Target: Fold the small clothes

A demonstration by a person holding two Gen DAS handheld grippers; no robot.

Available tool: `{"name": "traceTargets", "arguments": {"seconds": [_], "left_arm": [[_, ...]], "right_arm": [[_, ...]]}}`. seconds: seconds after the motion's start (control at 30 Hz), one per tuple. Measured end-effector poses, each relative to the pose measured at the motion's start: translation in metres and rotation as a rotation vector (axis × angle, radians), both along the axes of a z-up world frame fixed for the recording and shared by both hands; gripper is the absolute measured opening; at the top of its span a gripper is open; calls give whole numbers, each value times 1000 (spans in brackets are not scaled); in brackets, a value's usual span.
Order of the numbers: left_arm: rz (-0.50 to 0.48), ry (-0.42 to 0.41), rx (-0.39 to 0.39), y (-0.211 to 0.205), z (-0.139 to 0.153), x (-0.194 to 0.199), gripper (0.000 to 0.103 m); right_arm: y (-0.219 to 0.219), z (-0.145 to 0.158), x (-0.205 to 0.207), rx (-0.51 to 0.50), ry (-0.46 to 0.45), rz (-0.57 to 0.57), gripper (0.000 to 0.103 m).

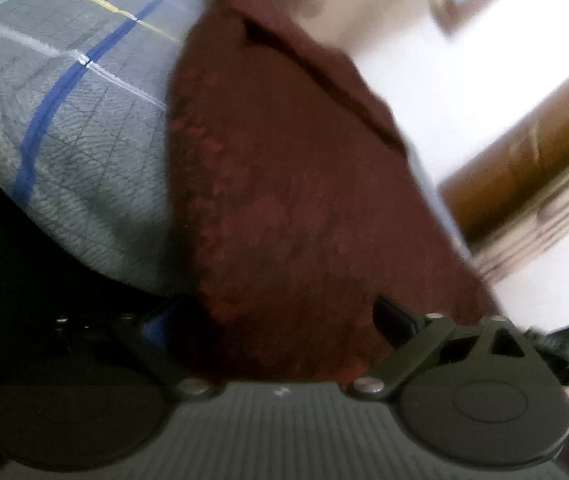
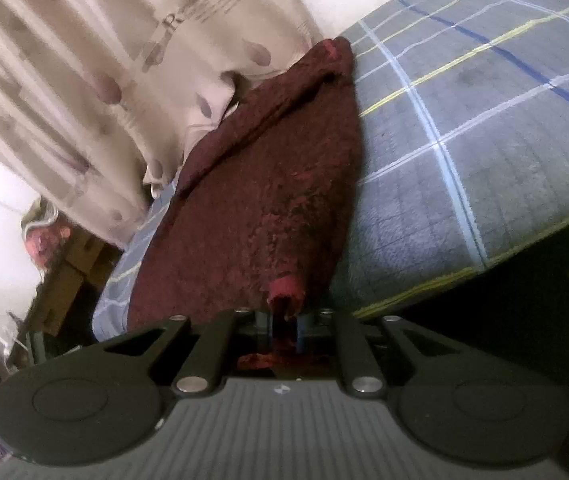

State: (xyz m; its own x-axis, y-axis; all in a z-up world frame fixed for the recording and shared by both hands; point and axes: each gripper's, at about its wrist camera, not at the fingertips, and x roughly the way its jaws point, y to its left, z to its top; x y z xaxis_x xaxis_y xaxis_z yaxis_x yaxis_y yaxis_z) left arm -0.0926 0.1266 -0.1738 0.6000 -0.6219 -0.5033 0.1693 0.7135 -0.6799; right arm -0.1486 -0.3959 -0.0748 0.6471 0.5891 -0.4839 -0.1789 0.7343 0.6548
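Maroon cloth (image 2: 260,200) spread on checked bedcover (image 2: 464,128) | right gripper (image 2: 284,316) pinches its corner, anchoring fold | left gripper (image 1: 280,328) splayed wide, empty

Grey quilted bedspread (image 2: 484,168) checked with pale blue, yellow and dark blue lines, spread over a bed, edge dropping into dark shadow at lower right. Same bedspread (image 1: 68,120) at upper left in the left wrist view, shadow beneath. Beige curtain (image 2: 84,80) with brown leaf-like marks and printed lettering, hanging in folds beside the bed. White wall (image 1: 464,92), brightly lit, washed out. Brown wooden furniture (image 1: 524,168) against it, blurred. More brown wood (image 2: 72,272) low at left, with an indistinct pinkish bundle (image 2: 44,236) on top.
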Motion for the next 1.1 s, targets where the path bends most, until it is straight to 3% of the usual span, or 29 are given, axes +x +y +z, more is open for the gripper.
{"name": "traceTargets", "arguments": {"seconds": [0.03,0.07,0.1,0.13,0.2,0.27,0.37,0.7,0.9,1.1], "left_arm": [[-10,-20,-68,3,-3,-1,74],[-20,-23,-77,3,-4,-1,27],[-15,-12,-30,1,-3,-1,13],[-9,-9,-4,1,-2,-3,12],[-14,-16,-29,6,3,-8,11],[-23,-57,-4,7,16,-16,11],[-13,-110,3,8,42,-22,11],[12,-328,-34,7,129,-15,11],[77,-395,-52,13,159,16,10],[118,-421,-46,14,180,75,10]], "right_arm": [[0,-1,1,8,3,-8,20],[-2,-3,3,26,8,-12,22],[-3,-5,5,36,13,-15,26],[-4,-7,7,35,19,-25,27],[-5,-10,12,56,29,-23,27],[0,-11,15,25,50,-12,16],[8,-7,11,-5,36,2,14],[9,66,16,145,-107,18,14],[1,97,51,257,-160,7,14],[-7,127,116,257,-199,-8,14]]}}
